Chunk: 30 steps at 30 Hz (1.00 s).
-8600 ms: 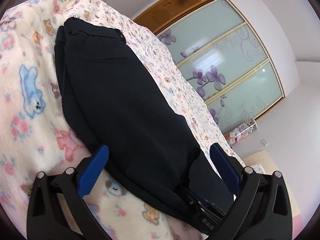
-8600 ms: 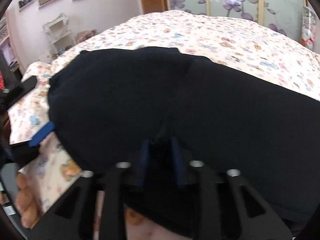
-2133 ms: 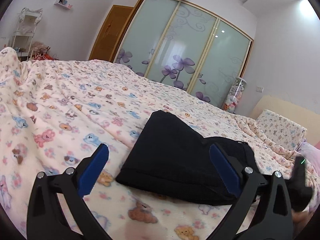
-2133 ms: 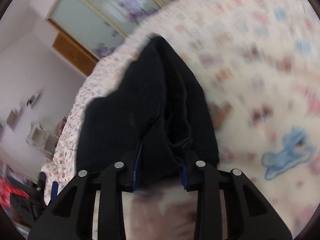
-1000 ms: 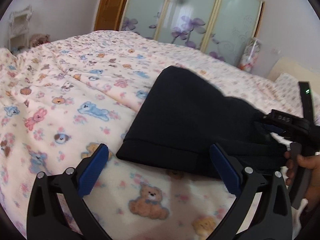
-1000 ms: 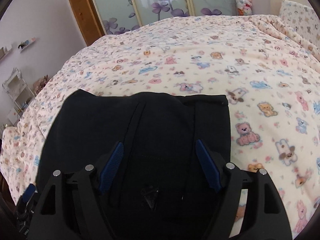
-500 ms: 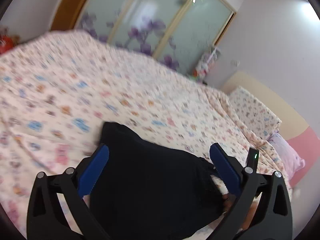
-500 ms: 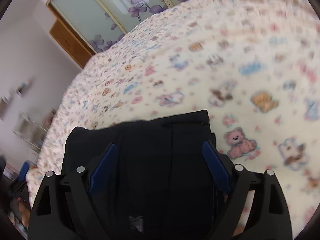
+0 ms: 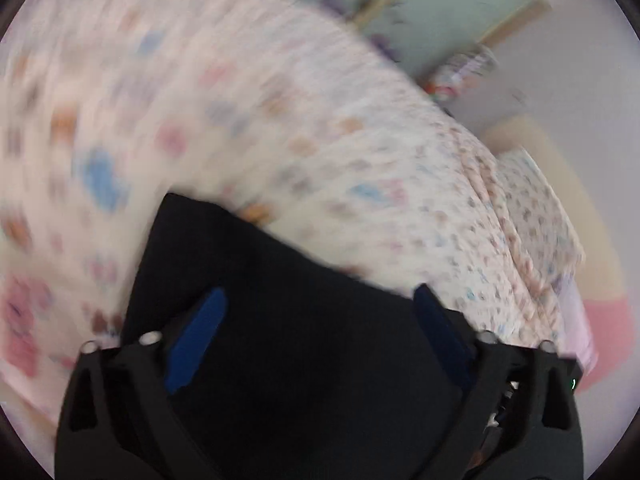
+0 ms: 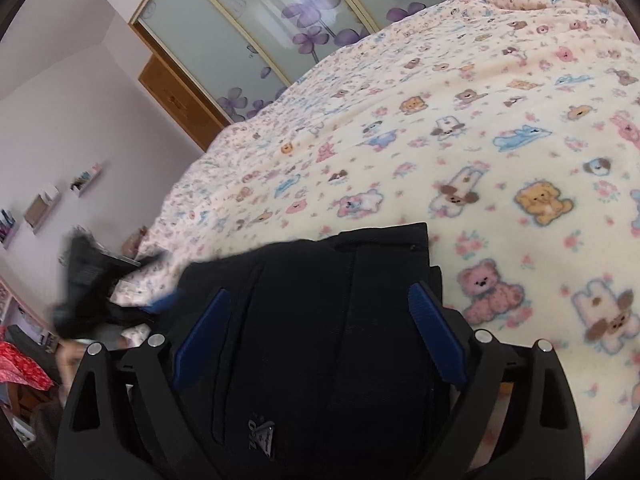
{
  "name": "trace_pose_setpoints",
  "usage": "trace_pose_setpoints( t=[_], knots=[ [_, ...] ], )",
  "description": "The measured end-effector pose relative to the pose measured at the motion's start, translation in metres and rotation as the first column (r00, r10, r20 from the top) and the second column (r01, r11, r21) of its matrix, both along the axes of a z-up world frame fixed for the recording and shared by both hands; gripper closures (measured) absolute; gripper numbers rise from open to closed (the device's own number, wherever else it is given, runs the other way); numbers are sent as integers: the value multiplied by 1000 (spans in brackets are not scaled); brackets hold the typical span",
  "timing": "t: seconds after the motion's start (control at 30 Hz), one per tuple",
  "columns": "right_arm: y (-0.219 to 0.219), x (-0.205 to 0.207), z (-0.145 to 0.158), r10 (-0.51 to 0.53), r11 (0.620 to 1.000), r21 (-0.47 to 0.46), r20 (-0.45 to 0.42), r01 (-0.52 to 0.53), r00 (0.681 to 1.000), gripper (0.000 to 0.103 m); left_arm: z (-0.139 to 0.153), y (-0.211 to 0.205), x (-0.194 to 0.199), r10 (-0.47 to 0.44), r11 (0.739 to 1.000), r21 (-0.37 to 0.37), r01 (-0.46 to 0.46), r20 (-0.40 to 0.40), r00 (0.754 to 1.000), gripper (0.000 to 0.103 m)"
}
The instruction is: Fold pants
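Note:
The black pants (image 10: 320,320) lie folded into a compact stack on the bear-print blanket (image 10: 480,140). A small logo tag shows on their near end. My right gripper (image 10: 320,320) is open, its blue-padded jaws spread wide just above the stack. In the blurred left wrist view the pants (image 9: 280,300) fill the lower middle. My left gripper (image 9: 320,320) is open over them too, holding nothing. The left gripper also shows as a dark blur at the left of the right wrist view (image 10: 88,280).
The blanket (image 9: 280,120) covers a wide bed. Glass wardrobe doors with purple flowers (image 10: 288,28) and a wooden door (image 10: 180,108) stand beyond it. Wall shelves (image 10: 44,208) are at the left. A pillow (image 9: 536,200) lies near the headboard.
Both grippers have swung in over the folded pants and now hover close above them, still open. The left view has tilted down and blurred with motion.

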State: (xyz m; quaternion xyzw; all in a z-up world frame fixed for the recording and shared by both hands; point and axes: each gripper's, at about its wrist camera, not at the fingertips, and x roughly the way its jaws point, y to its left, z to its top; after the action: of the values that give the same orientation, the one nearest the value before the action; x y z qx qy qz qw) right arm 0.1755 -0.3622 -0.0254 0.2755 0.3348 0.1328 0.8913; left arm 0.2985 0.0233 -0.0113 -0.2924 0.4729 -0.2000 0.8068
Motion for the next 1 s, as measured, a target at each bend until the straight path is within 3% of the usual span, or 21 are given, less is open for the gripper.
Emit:
trace_pose_setpoints(
  t=[0.1, 0.17, 0.2, 0.27, 0.33, 0.37, 0.43, 0.47, 0.5, 0.57, 0.7, 0.77, 0.9, 1.0],
  knots=[
    [0, -3, 0, -4, 1000, -3, 8, 4, 1000, 10, -10, 19, 2, 45, 990, -136, -44, 0, 999, 22],
    [1, -7, 9, -9, 1000, -7, 7, 9, 1000, 10, -3, 20, -2, 42, 990, -133, -41, 5, 999, 23],
    [-1, -10, 16, -2, 1000, 29, 28, 2, 1000, 10, 10, 19, -8, 39, 993, -111, -35, 35, 999, 20],
    [-4, -12, 27, 24, 992, 118, 81, -34, 996, 7, 32, 17, -18, 30, 993, -113, -14, 140, 990, 2],
    [1, -7, 30, 53, 986, 157, 77, -64, 996, 1, 50, 12, -27, 22, 995, -95, 2, 248, 968, 2],
    [7, 0, 26, 73, 986, 147, 33, -77, 997, 1, 52, 7, -26, 10, 999, -44, 1, 246, 969, 2],
    [15, 10, 12, 59, 996, 75, -54, -55, 997, 1, 35, -1, -14, 17, 996, 84, -28, 135, 991, 2],
    [15, 11, 6, 46, 998, 47, -53, -43, 998, 2, 21, 1, -8, 44, 991, 122, -52, 68, 997, 2],
    [13, 11, 3, 39, 998, 53, -44, -37, 998, 2, 6, 5, -5, 61, 991, 118, -63, 24, 998, 2],
    [9, 13, 1, 44, 996, 86, -45, -40, 998, 2, -10, 11, -10, 64, 995, 74, -69, 71, 995, 2],
    [2, 0, 17, 83, 993, 89, -25, -80, 996, 2, 6, 10, -25, 36, 992, 117, -46, 86, 996, 2],
    [-17, -14, 25, 113, 979, 168, -1, -111, 994, 2, 17, 20, -36, -17, 999, 36, 14, 75, 997, 2],
    [-38, -24, 23, 202, 964, 200, -107, -178, 973, 2, 23, 50, -57, -101, 995, -21, 101, -1, 995, 2],
    [-40, -27, 11, 224, 972, 121, -213, -202, 951, 3, 17, 66, -64, -109, 993, 30, 110, -52, 993, 2]
  ],
)
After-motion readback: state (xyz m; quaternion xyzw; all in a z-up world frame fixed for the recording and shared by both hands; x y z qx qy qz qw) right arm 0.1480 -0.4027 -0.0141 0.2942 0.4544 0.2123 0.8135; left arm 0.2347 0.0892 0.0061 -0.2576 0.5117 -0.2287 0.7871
